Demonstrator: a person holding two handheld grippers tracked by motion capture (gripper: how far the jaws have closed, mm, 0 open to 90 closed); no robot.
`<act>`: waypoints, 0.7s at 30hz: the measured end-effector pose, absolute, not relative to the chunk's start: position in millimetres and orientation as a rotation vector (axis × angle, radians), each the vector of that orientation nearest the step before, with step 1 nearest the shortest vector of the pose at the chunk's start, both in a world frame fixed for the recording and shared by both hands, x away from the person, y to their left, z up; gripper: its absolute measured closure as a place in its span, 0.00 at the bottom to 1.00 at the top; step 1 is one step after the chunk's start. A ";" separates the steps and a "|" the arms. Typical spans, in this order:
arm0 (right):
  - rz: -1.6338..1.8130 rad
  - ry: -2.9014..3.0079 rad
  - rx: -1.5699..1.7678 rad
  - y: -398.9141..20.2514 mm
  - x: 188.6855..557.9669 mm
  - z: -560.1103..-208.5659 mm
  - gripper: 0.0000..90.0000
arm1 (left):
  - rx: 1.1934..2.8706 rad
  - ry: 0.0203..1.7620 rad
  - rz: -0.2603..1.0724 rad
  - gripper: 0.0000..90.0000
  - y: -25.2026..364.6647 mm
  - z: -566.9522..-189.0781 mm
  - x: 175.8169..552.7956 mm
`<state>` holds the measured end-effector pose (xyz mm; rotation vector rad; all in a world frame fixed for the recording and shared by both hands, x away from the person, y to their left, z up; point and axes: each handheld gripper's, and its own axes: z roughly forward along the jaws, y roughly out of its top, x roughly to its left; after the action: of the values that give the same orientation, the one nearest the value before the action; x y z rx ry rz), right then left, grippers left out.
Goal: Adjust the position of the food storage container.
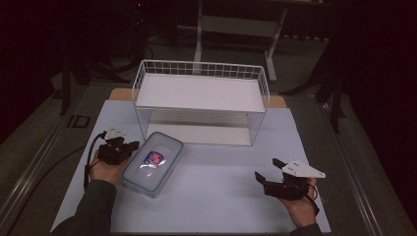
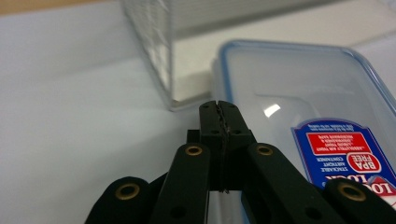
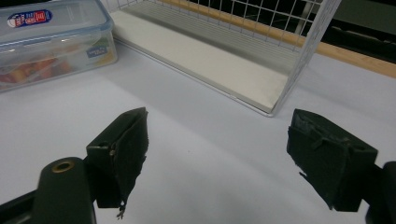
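Left gripper (image 2: 218, 112) clenched on nothing, tips at the lidded food box (image 1: 152, 162) beside the wire rack (image 1: 200, 101) on the table; right gripper (image 3: 217, 158) released, idle; nudge low on the wall, slow, keep it square

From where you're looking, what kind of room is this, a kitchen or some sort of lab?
Probably a lab or test bench, not a kitchen. A white mat covers the table, with a wire shelf rack and a plastic food container laid out on it, a person holds two handheld grippers, and dark metal stands rise behind.
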<state>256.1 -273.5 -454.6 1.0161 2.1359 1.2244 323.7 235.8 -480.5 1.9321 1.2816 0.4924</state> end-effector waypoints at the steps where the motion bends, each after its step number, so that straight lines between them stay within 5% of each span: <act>1: 1.225 2.136 1.016 -273.6 256.1 -454.7 0.23 | 1.938 1.294 0.498 1.00 234.8 -481.0 325.5; 9: 1.219 2.149 1.010 -271.8 256.8 -456.0 0.23 | 1.955 1.289 0.450 1.00 231.8 -483.7 331.2; 21: 1.218 2.152 1.008 -272.4 256.3 -455.5 0.23 | 2.047 1.076 0.319 1.00 166.4 -484.3 330.4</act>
<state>256.3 -272.4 -455.5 1.0076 2.1519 1.2183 330.4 166.4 -484.3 2.0468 1.0759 0.3195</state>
